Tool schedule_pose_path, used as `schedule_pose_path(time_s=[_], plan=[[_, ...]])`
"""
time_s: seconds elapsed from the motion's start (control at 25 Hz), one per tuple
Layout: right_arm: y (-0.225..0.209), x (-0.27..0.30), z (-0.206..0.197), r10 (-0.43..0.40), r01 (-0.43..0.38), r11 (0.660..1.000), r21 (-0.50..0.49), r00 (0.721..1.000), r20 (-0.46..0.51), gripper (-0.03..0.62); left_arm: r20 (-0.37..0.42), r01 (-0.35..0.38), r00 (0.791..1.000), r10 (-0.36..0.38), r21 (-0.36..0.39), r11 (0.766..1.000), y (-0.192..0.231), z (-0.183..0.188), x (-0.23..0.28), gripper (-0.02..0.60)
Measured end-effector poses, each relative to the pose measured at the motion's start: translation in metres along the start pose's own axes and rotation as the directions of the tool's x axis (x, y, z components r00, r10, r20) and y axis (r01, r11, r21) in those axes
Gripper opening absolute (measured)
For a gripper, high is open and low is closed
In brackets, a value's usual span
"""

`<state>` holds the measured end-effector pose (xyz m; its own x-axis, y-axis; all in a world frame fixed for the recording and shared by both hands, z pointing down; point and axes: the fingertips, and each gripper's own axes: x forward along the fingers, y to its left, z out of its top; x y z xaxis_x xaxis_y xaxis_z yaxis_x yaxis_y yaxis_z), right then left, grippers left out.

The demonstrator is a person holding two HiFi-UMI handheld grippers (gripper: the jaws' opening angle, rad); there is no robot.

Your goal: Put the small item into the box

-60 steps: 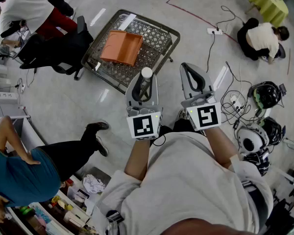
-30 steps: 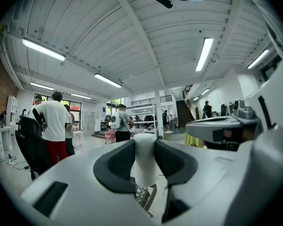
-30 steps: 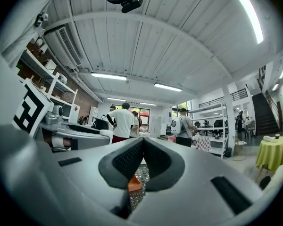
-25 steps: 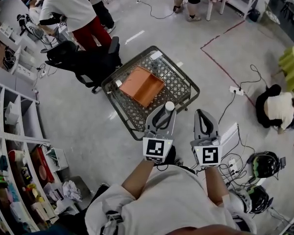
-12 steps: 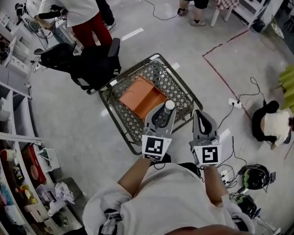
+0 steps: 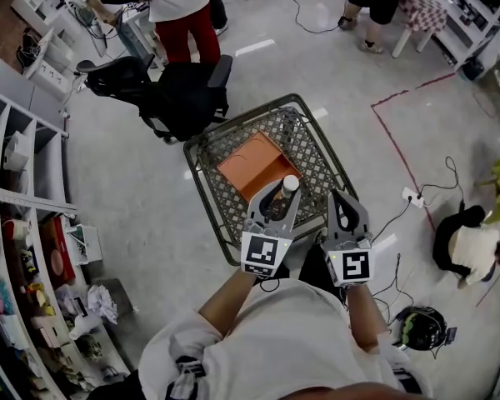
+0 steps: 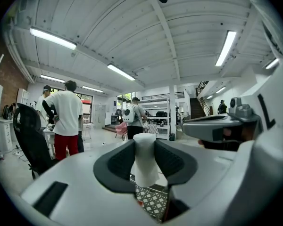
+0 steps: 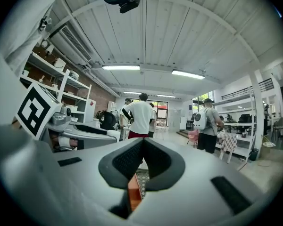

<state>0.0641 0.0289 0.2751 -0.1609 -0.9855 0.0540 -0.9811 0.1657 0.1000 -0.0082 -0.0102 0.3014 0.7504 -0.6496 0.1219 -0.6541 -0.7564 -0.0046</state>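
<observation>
The wire cart (image 6: 318, 150) stands on the floor directly in front of the person, and the orange box (image 6: 252, 163) lies open inside it, toward the cart's far-left part. The left gripper (image 6: 277, 200) hangs over the cart's near side, its jaws pinching the small item (image 6: 289, 184), a pale cylinder with a white cap, upright between the pads. From the head view the item sits above the box's near corner, clear of the box and not lowered into it. The right gripper (image 6: 342, 210) is held just beside the cart's near-right rim, its jaws pressed together with nothing between them. Assessment: pick-up and carry to the cart appear complete; the item is not yet in the box. Outstanding: centre it over the box, lower, and release.
</observation>
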Motion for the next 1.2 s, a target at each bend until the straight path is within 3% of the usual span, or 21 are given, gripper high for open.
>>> schedule_pose_path(time_s=[0.2,0.52,0.76,1.0,1.2], plan=[[-0.018,0.029,-0.004,0.139,-0.139,0.99,-0.006,0.99,0.017,0.003,-0.015,-0.111,0.994,0.111,-0.002,0.994,0.011,0.001,0.022,0.132],[-0.047,0.068,-0.004,0.349,-0.349,0.937,-0.01,0.935,0.055,0.003,-0.053,-0.304,0.951,0.304,0.0,0.953,0.02,0.006,0.047,0.13],[-0.063,0.07,-0.007,0.413,-0.415,0.91,0.009,0.908,0.069,0.003,-0.1,-0.381,0.92,0.379,0.005,0.925,0.008,0.001,0.044,0.13],[-0.042,0.087,-0.024,0.48,-0.482,0.875,0.038,0.876,0.048,0.003,-0.149,-0.457,0.878,0.454,0.014,0.889,0.027,-0.015,0.021,0.131],[-0.01,0.096,-0.035,0.531,-0.531,0.846,0.043,0.847,0.016,0.003,-0.196,-0.485,0.856,0.479,0.019,0.874,0.044,-0.031,-0.001,0.131]])
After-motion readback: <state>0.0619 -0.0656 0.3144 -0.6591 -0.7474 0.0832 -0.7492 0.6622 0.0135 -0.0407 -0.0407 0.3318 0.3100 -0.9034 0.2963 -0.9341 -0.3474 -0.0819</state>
